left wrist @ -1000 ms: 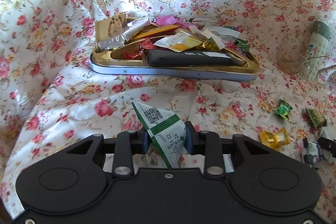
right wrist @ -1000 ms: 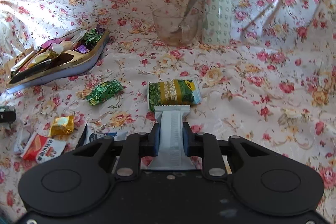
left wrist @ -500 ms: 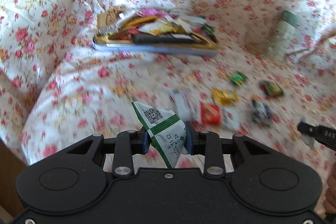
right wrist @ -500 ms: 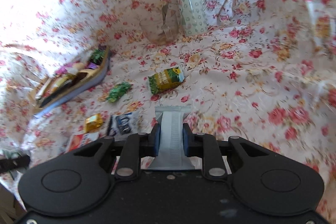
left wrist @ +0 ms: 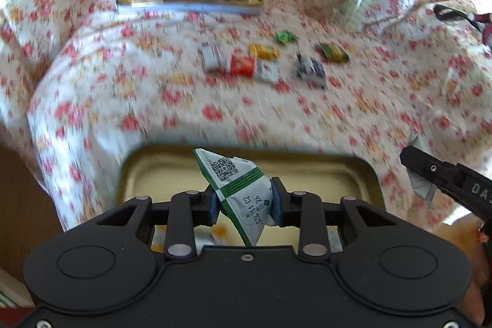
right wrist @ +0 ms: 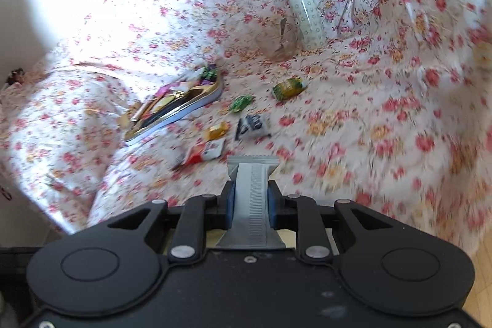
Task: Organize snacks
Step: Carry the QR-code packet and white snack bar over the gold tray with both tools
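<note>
two claws each clamped on a snack, left claw (left wrist: 243, 202) with the green-striped sachet (left wrist: 238, 192) directly over the empty gold tray (left wrist: 147, 171), right claw (right wrist: 250, 205) with the grey wrapper (right wrist: 251, 195) just beside that tray's right edge.

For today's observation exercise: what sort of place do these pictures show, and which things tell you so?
Probably a room in a home, not a workshop. A flowered cloth covers a table or bed, a patterned flask stands beside a glass cup, and wrapped snacks fill a gold tray.
</note>
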Demonstrator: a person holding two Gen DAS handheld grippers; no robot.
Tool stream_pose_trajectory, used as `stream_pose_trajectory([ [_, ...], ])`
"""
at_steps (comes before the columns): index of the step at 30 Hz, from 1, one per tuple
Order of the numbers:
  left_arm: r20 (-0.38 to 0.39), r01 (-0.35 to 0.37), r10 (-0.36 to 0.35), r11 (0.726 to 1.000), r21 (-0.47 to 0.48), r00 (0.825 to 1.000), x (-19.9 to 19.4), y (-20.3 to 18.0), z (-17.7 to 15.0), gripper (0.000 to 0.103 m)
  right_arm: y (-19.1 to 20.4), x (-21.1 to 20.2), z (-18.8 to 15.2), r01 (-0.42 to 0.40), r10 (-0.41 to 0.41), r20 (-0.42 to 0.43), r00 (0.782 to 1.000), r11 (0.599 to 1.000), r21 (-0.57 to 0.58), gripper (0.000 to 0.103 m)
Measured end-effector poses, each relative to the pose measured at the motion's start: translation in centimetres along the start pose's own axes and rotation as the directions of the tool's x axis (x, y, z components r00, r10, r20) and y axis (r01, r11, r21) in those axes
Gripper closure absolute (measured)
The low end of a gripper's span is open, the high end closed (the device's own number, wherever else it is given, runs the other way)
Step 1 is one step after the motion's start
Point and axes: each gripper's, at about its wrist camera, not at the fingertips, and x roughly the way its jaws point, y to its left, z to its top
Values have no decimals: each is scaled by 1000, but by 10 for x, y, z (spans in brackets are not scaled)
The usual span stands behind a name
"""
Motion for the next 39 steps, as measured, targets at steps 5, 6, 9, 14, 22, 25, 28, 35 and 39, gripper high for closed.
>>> stream_pose_trajectory([
  [5,-25,-29,29,1000,5,999,-7,-14,-28,62,4,-42,-22,-25,25,11,1000,999,34,80],
  [6,-27,-35,35,999,11,999,-8,-18,-34,62,4,-49,-24,-26,25,18,1000,999,32,80],
  [9,-32,-65,66,997,29,997,-9,-28,-51,62,6,-68,-30,-16,15,44,999,1000,24,80],
  [14,-49,-130,135,987,94,990,-5,-42,-67,62,14,-79,-36,5,-5,28,1000,1000,-14,80],
  [22,-14,-190,193,975,119,981,-10,-41,-73,62,26,-75,-44,72,-72,-2,997,993,-98,80],
  [25,-1,-207,208,972,109,978,-11,-38,-71,62,31,-70,-48,98,-101,-17,995,988,-120,80],
  [28,19,-215,214,970,115,977,-13,-39,-72,61,34,-67,-51,101,-107,-42,993,986,-134,80],
  [35,46,-216,212,969,120,976,-18,-38,-71,55,45,-64,-57,98,-113,-74,991,979,-181,80],
  [39,50,-223,219,970,94,975,-20,-33,-71,50,48,-61,-59,103,-124,-95,988,974,-204,80],
])
